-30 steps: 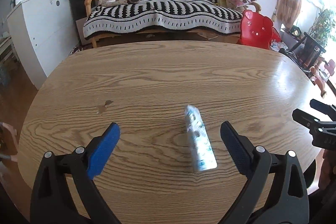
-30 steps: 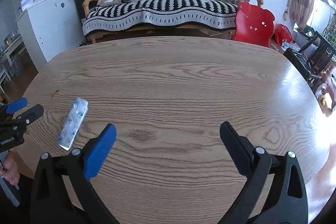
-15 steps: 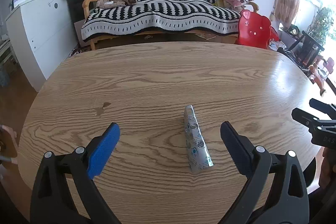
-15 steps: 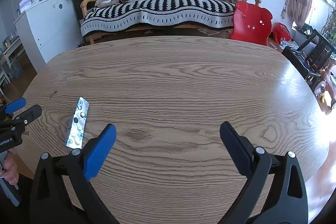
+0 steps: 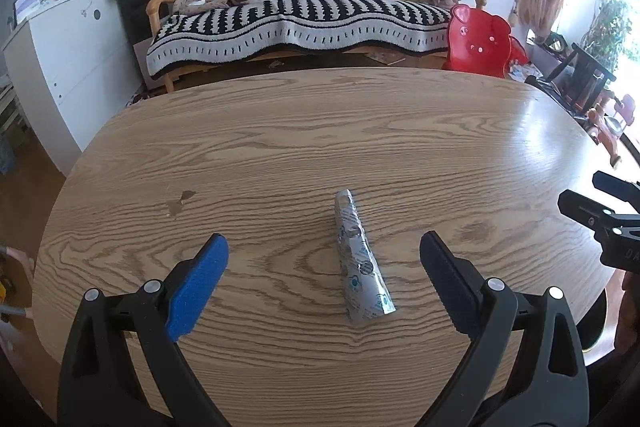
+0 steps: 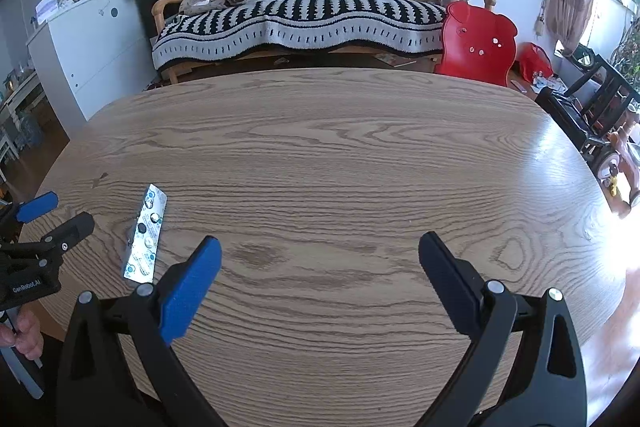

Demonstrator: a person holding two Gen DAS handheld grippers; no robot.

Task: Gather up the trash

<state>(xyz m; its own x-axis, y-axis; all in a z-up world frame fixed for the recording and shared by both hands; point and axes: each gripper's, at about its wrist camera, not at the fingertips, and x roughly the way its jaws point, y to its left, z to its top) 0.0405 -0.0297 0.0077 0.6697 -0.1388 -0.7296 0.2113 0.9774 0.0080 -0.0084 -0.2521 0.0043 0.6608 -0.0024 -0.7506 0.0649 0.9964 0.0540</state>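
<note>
A silver blister pack [image 5: 360, 259] lies on the oval wooden table [image 5: 320, 131], between my left gripper's fingers and a little ahead of them. My left gripper [image 5: 324, 275] is open and empty, low over the table's near side. The pack also shows in the right wrist view [image 6: 145, 235], at the left. My right gripper [image 6: 320, 275] is open and empty over bare wood, to the right of the pack. Each gripper shows at the edge of the other's view: the right one [image 5: 600, 211] and the left one [image 6: 44, 223].
A small dark stain [image 5: 180, 201] marks the table left of the pack. Beyond the table stand a sofa with a black-and-white striped cover [image 5: 304, 15], a red pig-shaped chair [image 5: 478, 41], a white cabinet [image 5: 60, 51] and black chairs [image 6: 592, 99] at the right.
The blister pack has dropped and tipped onto the table, coming to rest. Both grippers stay open and have shifted only slightly.
</note>
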